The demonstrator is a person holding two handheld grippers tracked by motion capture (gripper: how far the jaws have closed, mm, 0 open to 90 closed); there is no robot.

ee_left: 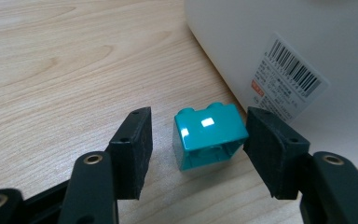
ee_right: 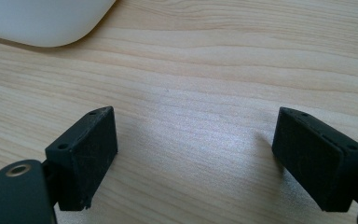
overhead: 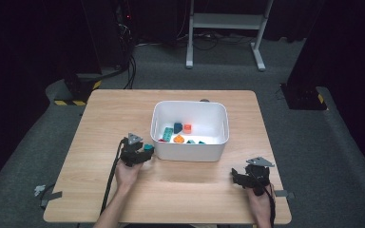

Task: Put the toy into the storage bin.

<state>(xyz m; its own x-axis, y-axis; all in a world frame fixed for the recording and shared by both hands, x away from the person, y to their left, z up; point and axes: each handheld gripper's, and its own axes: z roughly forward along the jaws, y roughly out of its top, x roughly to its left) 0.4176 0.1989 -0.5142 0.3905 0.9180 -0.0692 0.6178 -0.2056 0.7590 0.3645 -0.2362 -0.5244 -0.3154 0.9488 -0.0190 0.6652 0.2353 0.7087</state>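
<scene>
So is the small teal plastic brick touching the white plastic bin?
Apart. The left gripper view shows bare wooden table between the teal brick and the white bin.

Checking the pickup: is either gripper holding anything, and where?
No. The teal brick sits on the table between the left gripper's open jaws; the right gripper is empty.

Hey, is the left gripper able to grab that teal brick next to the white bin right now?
Probably yes: the teal brick sits between the left gripper jaws, bare table around it.
</scene>
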